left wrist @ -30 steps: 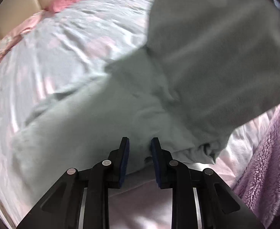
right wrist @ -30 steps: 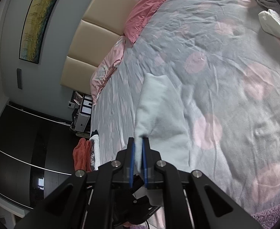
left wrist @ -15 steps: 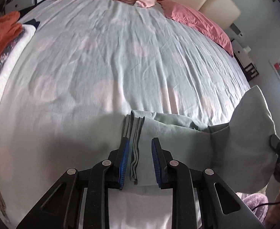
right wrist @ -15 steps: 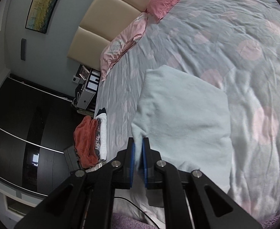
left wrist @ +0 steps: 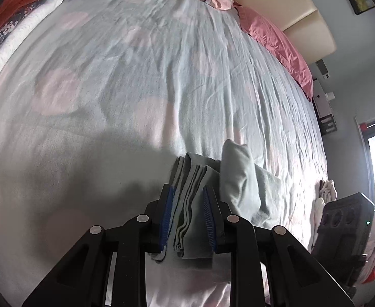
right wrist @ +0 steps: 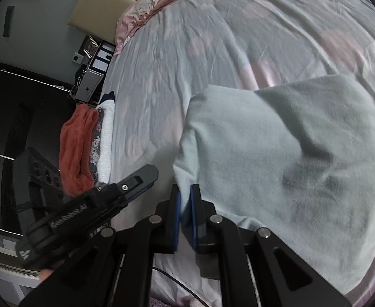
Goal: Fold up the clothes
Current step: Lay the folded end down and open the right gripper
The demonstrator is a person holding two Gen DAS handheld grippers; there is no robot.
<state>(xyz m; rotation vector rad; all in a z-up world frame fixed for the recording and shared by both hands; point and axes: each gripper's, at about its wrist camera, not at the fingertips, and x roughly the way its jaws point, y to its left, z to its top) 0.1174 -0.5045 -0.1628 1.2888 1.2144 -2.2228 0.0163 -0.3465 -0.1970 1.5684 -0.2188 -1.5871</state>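
Left hand-held gripper (left wrist: 188, 213): pads set apart, with the stacked, dark-edged hems of the pale green garment (left wrist: 241, 181) standing between them; whether they actually pinch the layers I cannot tell, since a gap shows on each side.
Right hand-held gripper (right wrist: 185, 220): pads close together, clamped on a corner of the same garment (right wrist: 284, 158).
Change in the last second: the cloth that was hanging up and filling the left view has come down onto the bed (left wrist: 162, 76); in the right view it has gone from a narrow hanging strip to a broad folded panel spread over the sheet.
Garment now: lying on the near edge of the bed, doubled over, with a raised hump beside the left pads and soft dents across the top layer.
Meaning for the task: the fold looks laid down, so my guess is that letting go and smoothing, or one more fold, comes next.
Further out: a pile of finished items, orange, patterned and white (right wrist: 90, 143), sits well apart at the bed's side; pink pillows (left wrist: 277, 43) lie at the headboard.
Risk: the hump could spring open once the corner is freed.
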